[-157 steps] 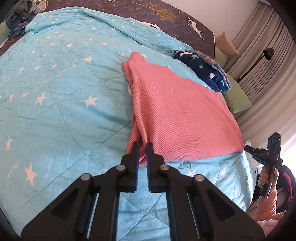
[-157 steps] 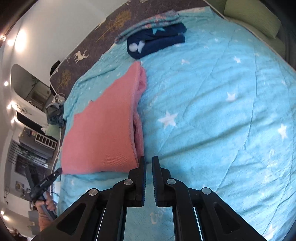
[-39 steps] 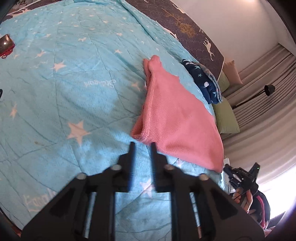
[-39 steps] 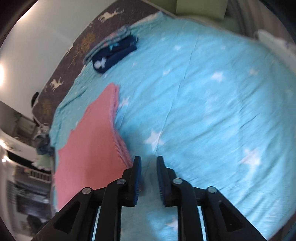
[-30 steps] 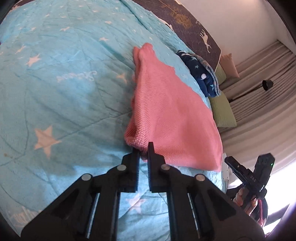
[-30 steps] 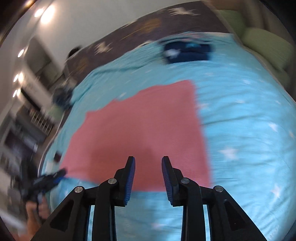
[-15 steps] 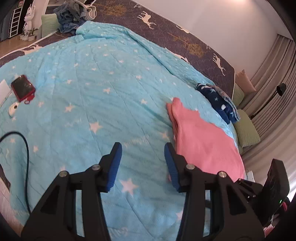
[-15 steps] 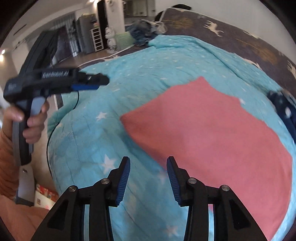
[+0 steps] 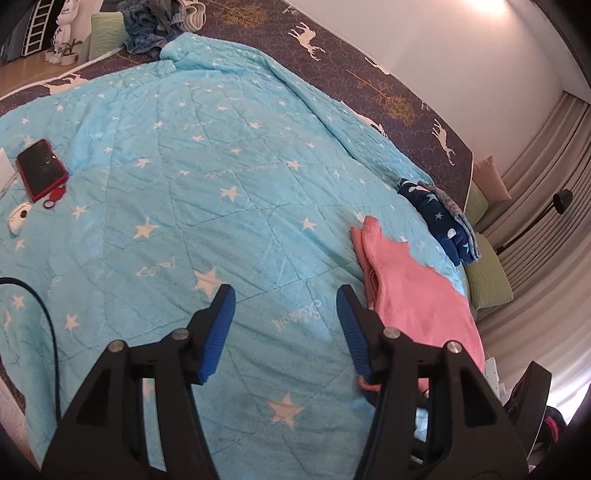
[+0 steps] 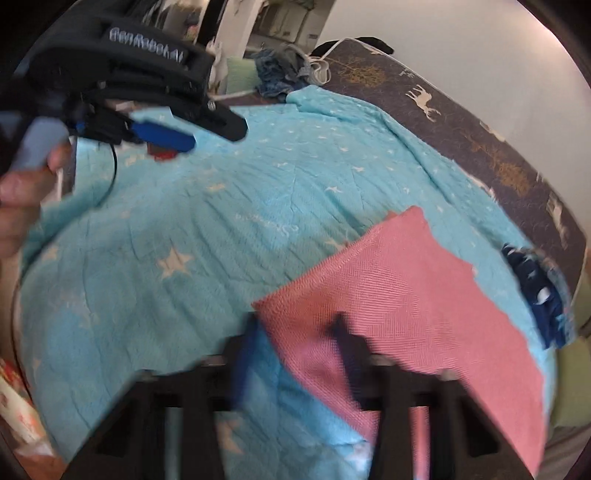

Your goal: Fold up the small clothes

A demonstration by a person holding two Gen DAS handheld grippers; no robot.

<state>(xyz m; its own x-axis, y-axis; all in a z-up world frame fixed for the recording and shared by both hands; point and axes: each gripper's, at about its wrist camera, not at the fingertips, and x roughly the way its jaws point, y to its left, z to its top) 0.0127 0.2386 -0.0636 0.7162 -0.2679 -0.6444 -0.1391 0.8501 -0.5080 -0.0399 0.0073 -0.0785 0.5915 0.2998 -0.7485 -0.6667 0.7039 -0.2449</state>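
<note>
A folded pink cloth [image 9: 413,295] lies flat on the blue star quilt [image 9: 221,184]. My left gripper [image 9: 283,295] hovers over bare quilt to the left of it, its jaws opening with nothing between them. In the right wrist view, which is blurred, my right gripper [image 10: 295,332] is at the near corner of the pink cloth [image 10: 424,295]. Its jaws are closing and still stand apart, with that corner between them. The left gripper [image 10: 218,134] shows at the upper left there, held by a hand [image 10: 18,199].
Folded navy star clothes [image 9: 439,221] lie beyond the pink cloth, beside a green pillow [image 9: 487,280]. A red phone [image 9: 40,170], a small white device [image 9: 18,218] and a black cable [image 9: 48,325] lie at the quilt's left edge. A heap of clothes [image 9: 155,18] sits at the far end.
My left gripper let go of the pink cloth's corner, opened and drew back to the left. My right gripper swung round from the cloth's far side to its near corner.
</note>
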